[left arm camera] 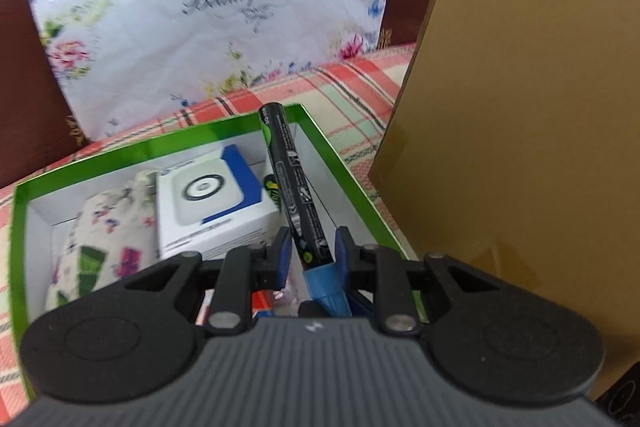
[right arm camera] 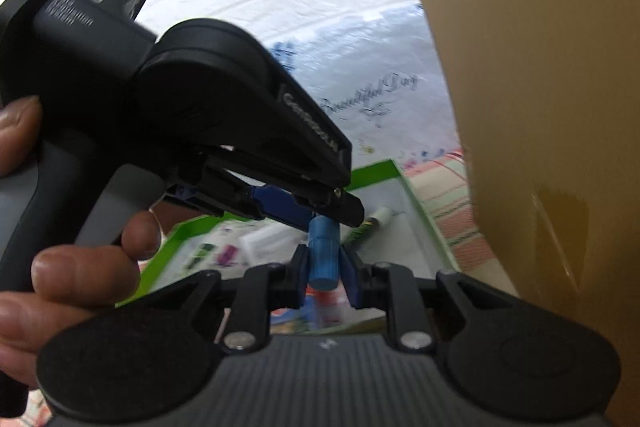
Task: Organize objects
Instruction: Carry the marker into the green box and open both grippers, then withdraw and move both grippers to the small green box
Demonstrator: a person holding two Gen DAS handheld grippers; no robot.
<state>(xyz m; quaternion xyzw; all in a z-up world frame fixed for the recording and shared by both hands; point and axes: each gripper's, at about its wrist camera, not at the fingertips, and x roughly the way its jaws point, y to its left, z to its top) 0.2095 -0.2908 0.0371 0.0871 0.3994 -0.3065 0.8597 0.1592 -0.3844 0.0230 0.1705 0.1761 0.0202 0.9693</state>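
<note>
A black marker (left arm camera: 291, 183) with a blue cap (left arm camera: 328, 287) sticks out forward between my left gripper's (left arm camera: 310, 245) blue pads, which are shut on its barrel above the green-rimmed box (left arm camera: 120, 153). In the right wrist view my right gripper (right arm camera: 324, 267) is shut on the marker's blue cap (right arm camera: 323, 259), with the left gripper's body (right arm camera: 224, 115) just above and left of it. The marker's barrel is hidden behind the left gripper there.
The box holds a white and blue carton (left arm camera: 212, 203), a floral pouch (left arm camera: 100, 247) and a green-labelled tube (right arm camera: 374, 223). A tall brown cardboard panel (left arm camera: 520, 107) stands close on the right. A floral bag (left arm camera: 208, 19) stands behind on the plaid cloth (left arm camera: 352, 95).
</note>
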